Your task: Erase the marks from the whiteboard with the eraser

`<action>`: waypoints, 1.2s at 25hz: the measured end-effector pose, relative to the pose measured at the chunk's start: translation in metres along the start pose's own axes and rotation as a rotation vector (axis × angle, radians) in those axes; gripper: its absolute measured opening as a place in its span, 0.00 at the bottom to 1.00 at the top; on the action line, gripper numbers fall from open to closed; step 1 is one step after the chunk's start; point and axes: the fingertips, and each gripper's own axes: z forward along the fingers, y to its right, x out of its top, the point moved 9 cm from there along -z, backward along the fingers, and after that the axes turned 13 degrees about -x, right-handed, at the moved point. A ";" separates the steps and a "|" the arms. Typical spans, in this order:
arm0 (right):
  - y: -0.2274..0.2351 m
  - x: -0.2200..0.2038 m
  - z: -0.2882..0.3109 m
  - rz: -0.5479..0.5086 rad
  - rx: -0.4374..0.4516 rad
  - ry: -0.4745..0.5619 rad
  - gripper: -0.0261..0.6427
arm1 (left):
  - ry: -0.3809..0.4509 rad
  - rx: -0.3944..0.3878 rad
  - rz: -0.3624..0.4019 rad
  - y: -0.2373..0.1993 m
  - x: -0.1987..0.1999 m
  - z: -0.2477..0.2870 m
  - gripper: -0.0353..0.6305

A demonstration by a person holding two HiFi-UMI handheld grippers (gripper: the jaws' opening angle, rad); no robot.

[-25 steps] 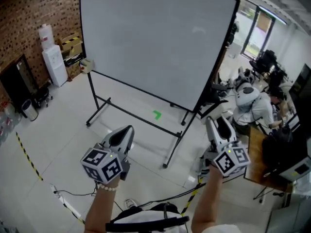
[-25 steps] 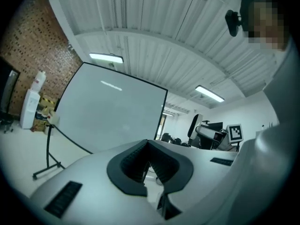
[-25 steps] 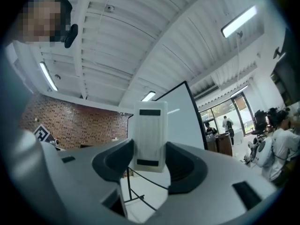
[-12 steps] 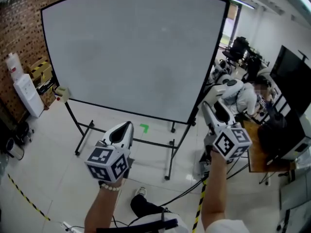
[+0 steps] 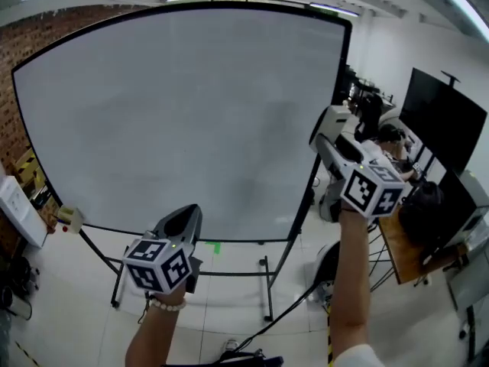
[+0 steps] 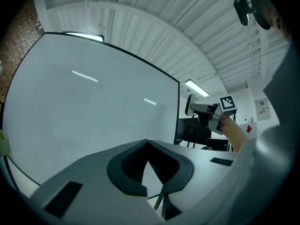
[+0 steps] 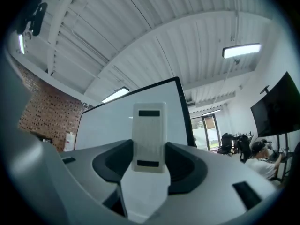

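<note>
The right gripper [image 5: 327,128] pinches the eraser [image 7: 149,137] between its 2 jaws, with the eraser's long axis running out along them. The whiteboard [image 5: 183,113] stands ahead and to its left, the board's right edge just beside it, so the wipe likely sweeps leftward. The left gripper [image 6: 148,146] hangs lower, jaws pressed together on nothing. I can make out no clear marks
</note>
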 end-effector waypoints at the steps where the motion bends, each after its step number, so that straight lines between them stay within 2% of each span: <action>1: 0.002 0.016 0.010 0.002 -0.012 0.007 0.40 | -0.004 -0.021 0.001 -0.007 0.007 0.011 0.04; 6: 0.004 0.092 0.056 -0.030 -0.088 0.025 0.40 | -0.011 -0.082 0.034 -0.034 0.038 0.050 0.04; 13: 0.007 0.165 0.105 -0.060 -0.194 -0.029 0.40 | -0.035 -0.167 -0.026 -0.082 0.038 0.047 0.04; 16: 0.008 0.176 0.116 -0.079 -0.236 -0.060 0.40 | -0.032 -0.192 -0.061 -0.096 0.039 0.041 0.04; 22: 0.011 0.183 0.134 -0.076 -0.285 -0.100 0.40 | -0.020 -0.229 -0.061 -0.111 0.045 0.035 0.04; 30: 0.014 0.182 0.136 -0.064 -0.309 -0.083 0.41 | -0.002 -0.231 -0.091 -0.124 0.040 0.027 0.04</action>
